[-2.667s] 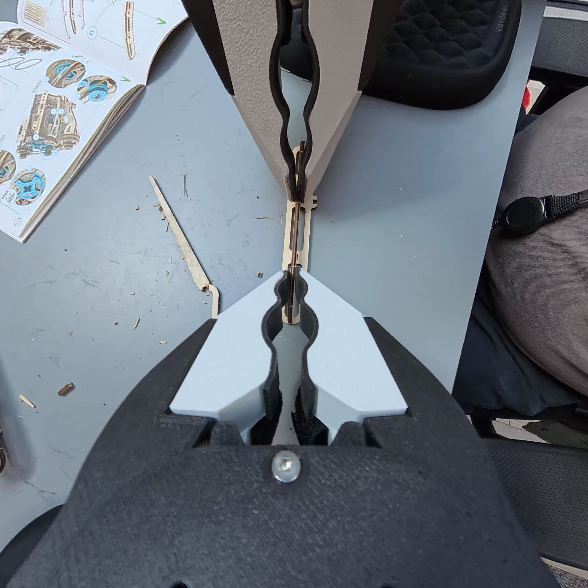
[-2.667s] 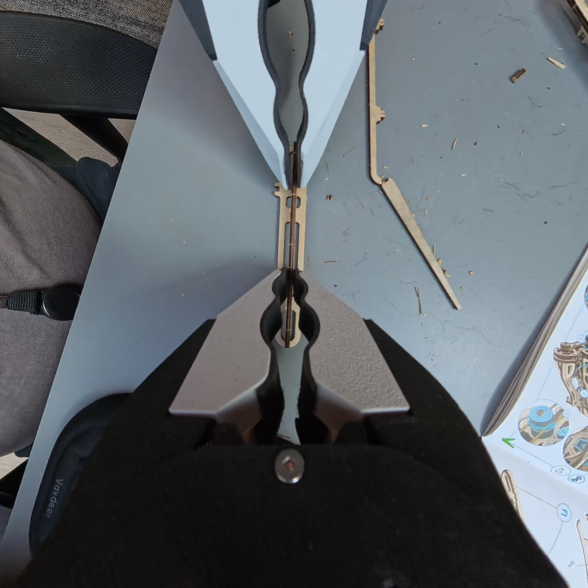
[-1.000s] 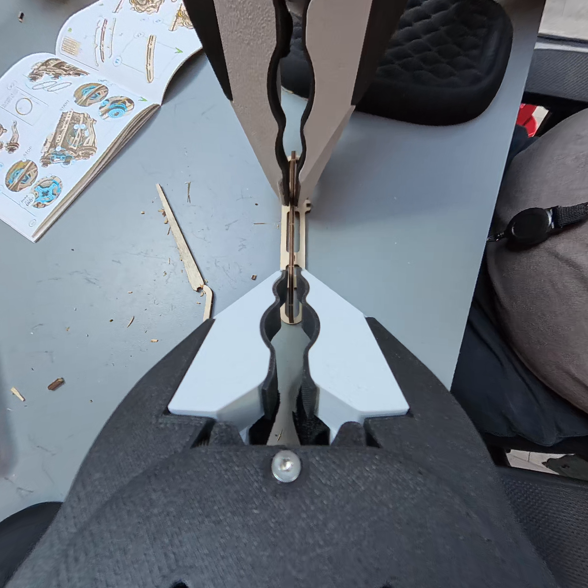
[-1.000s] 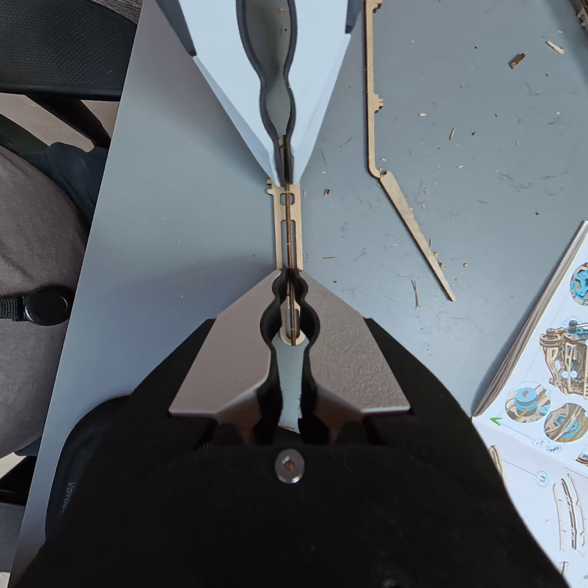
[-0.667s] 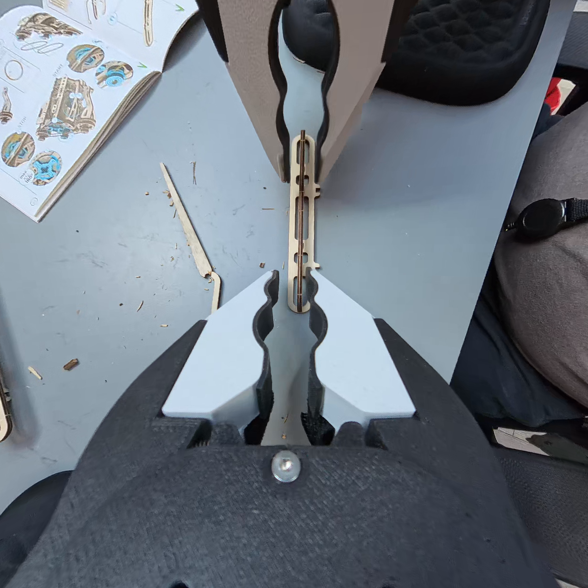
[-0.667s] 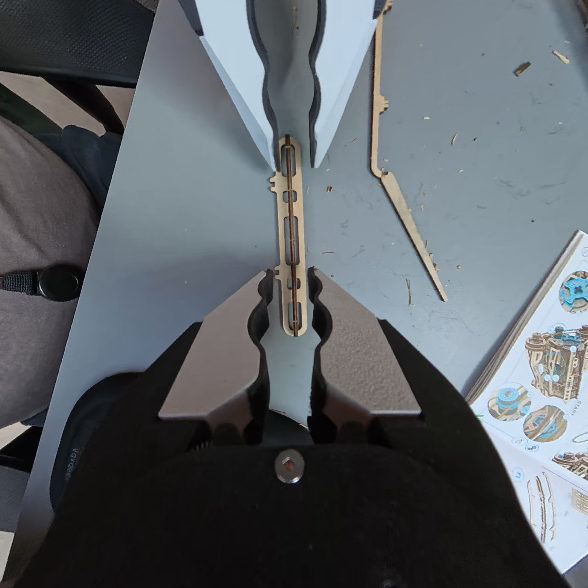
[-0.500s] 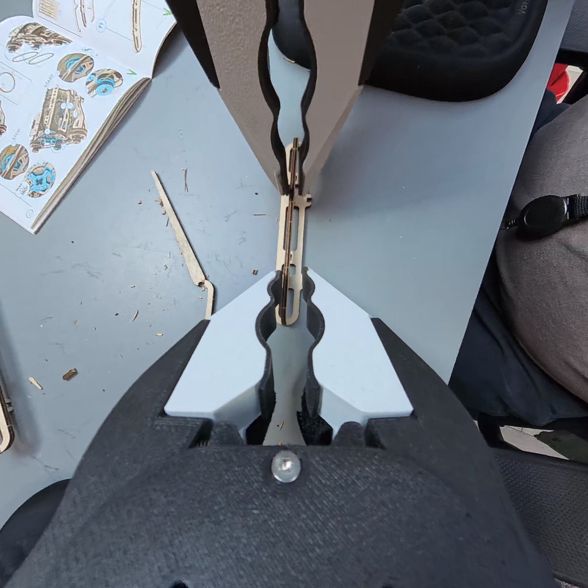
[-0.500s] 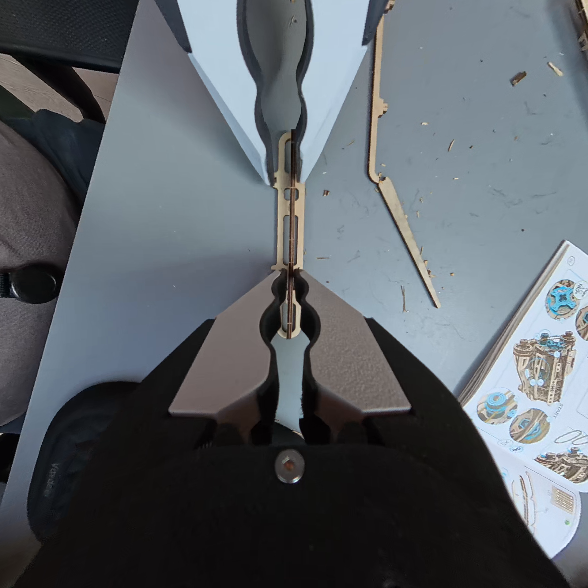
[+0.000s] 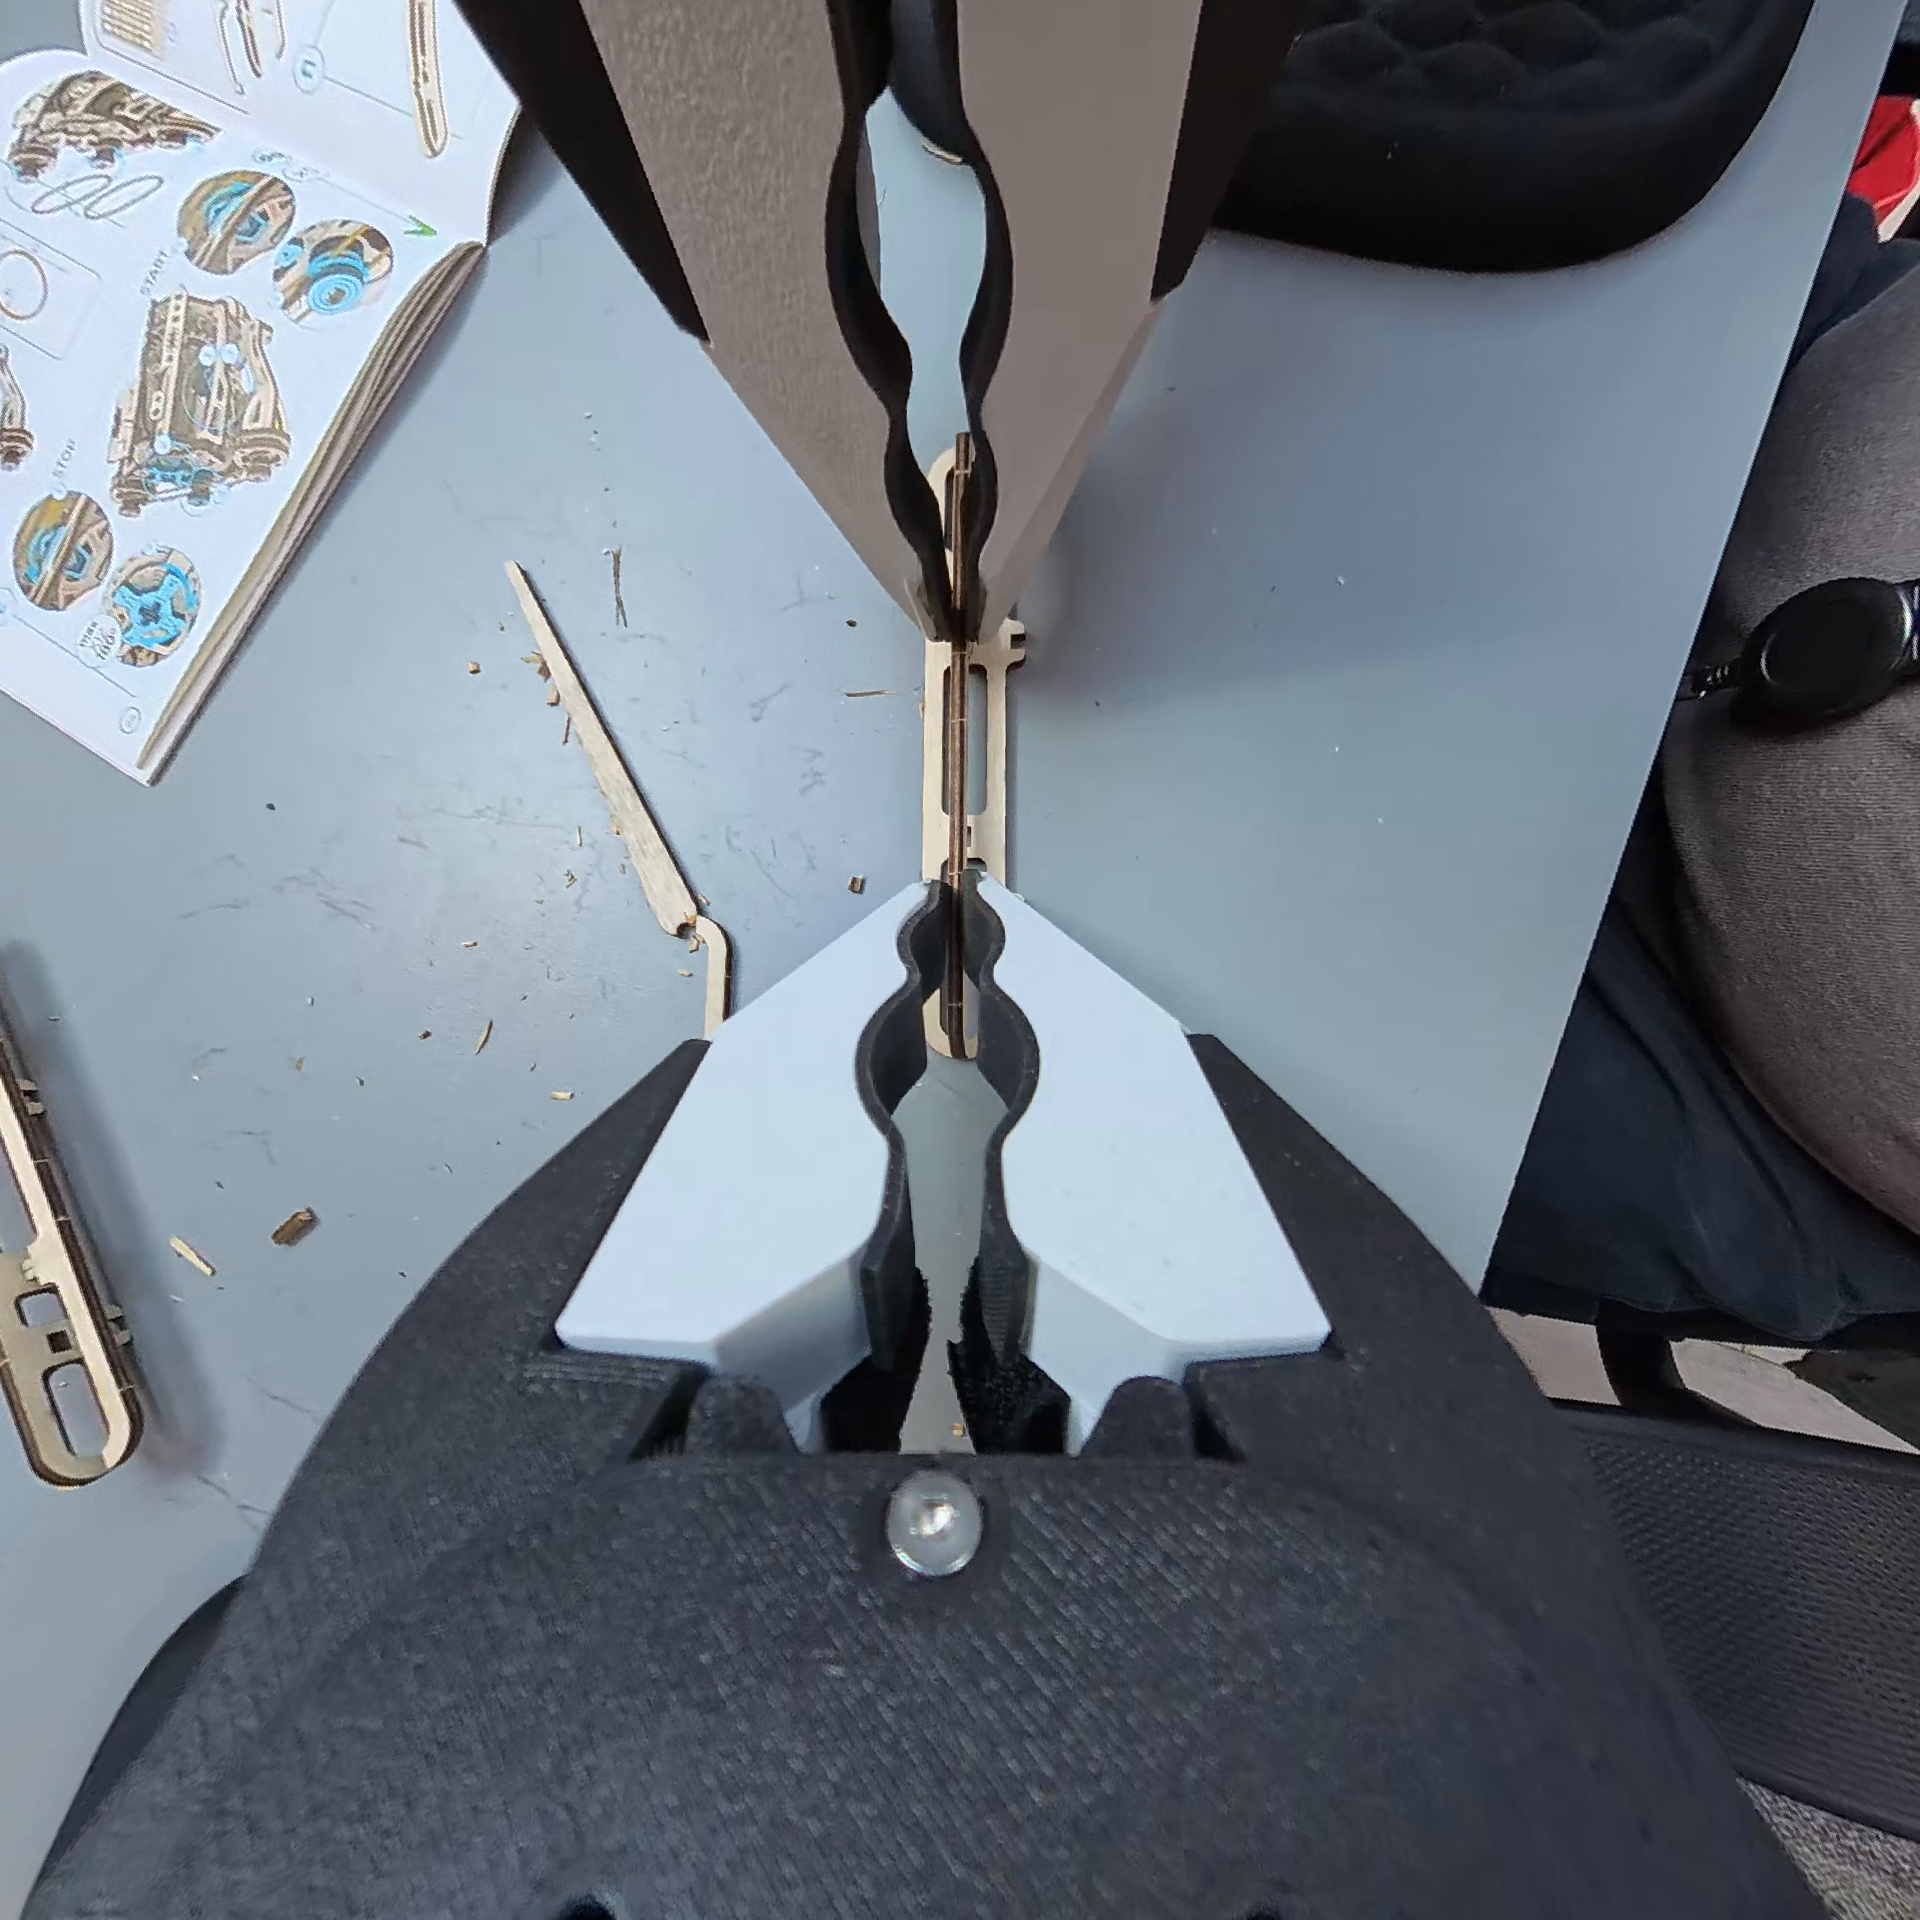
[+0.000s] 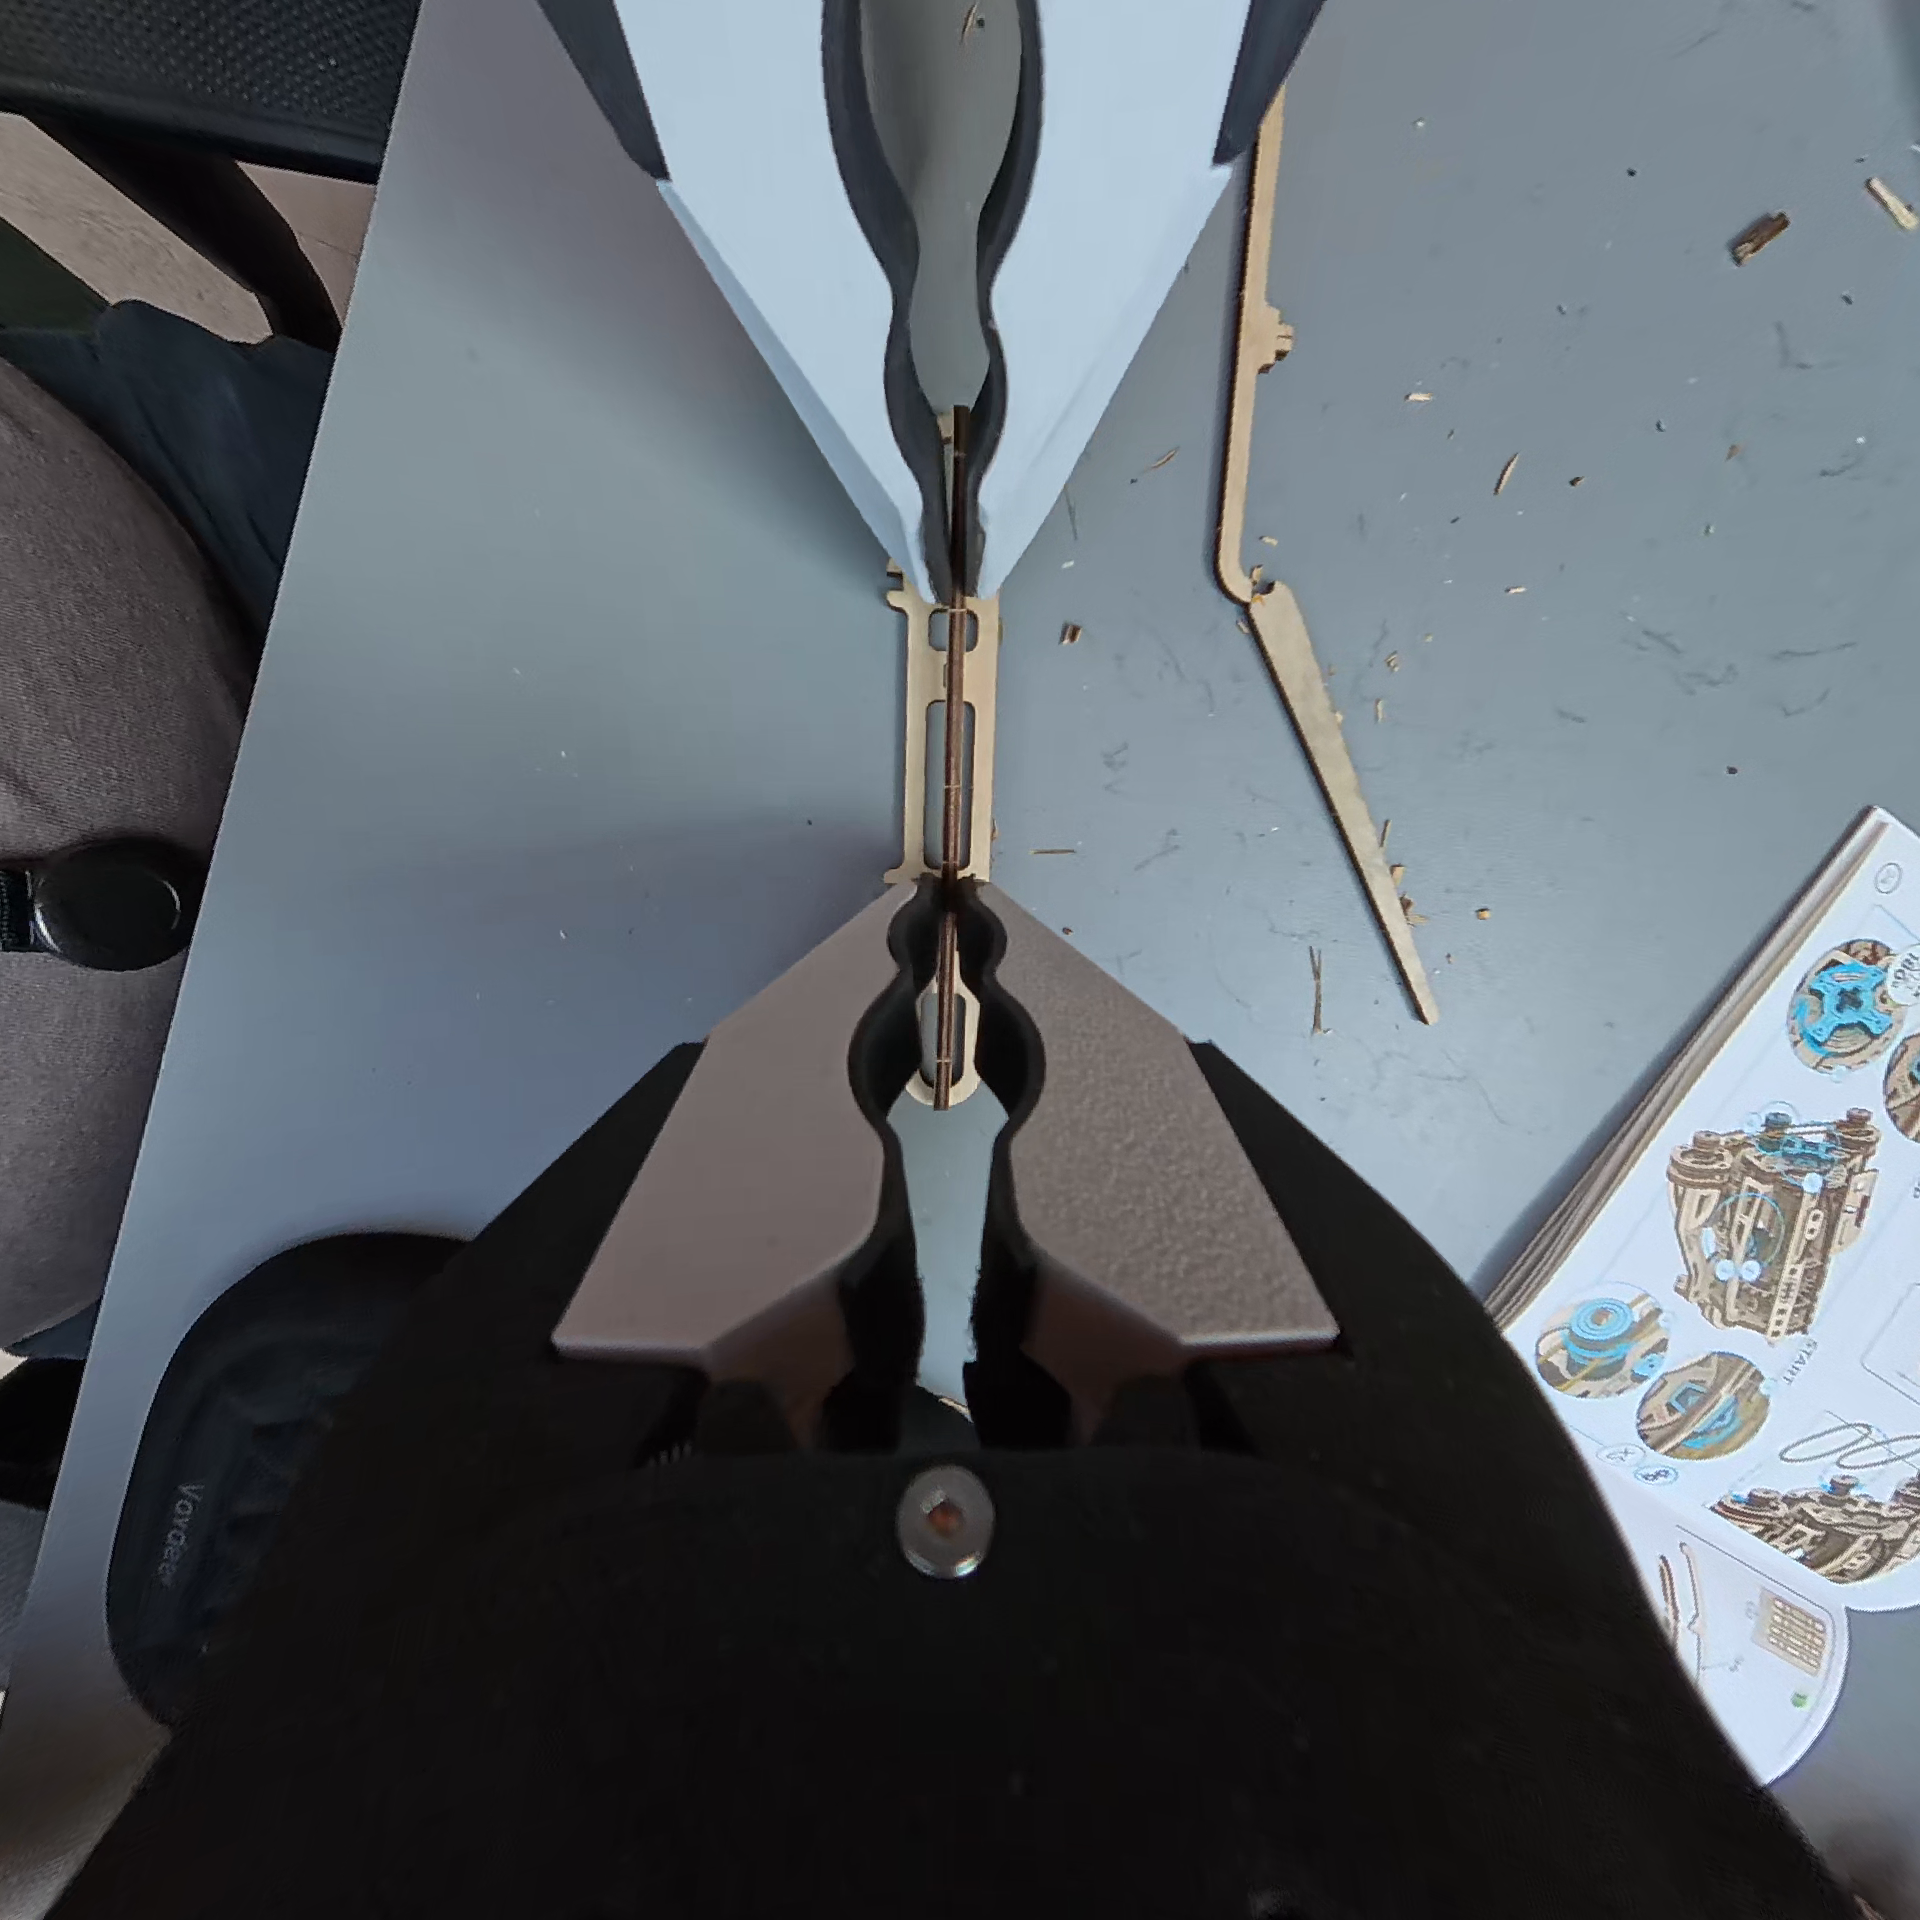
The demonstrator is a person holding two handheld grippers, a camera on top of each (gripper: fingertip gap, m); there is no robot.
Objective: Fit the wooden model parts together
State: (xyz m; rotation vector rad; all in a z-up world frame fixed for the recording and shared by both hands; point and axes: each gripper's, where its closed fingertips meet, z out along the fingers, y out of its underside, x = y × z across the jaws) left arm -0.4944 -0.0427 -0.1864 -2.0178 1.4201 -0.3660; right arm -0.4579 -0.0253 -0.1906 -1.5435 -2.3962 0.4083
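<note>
A slim wooden slotted strip [image 9: 961, 769] stands on edge over the grey table, with a second flat slotted strip under it. My left gripper [image 9: 953, 904], light blue, is shut on its near end. My right gripper [image 9: 951, 613], grey, faces it and is shut on the far end. In the right wrist view the same strip [image 10: 951, 748] runs between my right gripper [image 10: 948, 902] and my left gripper [image 10: 954, 582]. The parts of the strip inside the pads are hidden.
A long pointed wooden offcut [image 9: 613, 758] lies left of the strip, also in the right wrist view [image 10: 1320, 727]. An open instruction booklet [image 9: 197, 343] lies beyond it. Another wooden part [image 9: 52, 1320] sits at the left edge. A black padded rest [image 9: 1507, 114] and a person's grey clothing [image 9: 1808, 748] border the table edge. Tip to tip, the grippers are about 5 cm apart.
About 0.7 s ago both grippers were open around the strip as it lay on the table. Both have since shut on its ends again.
</note>
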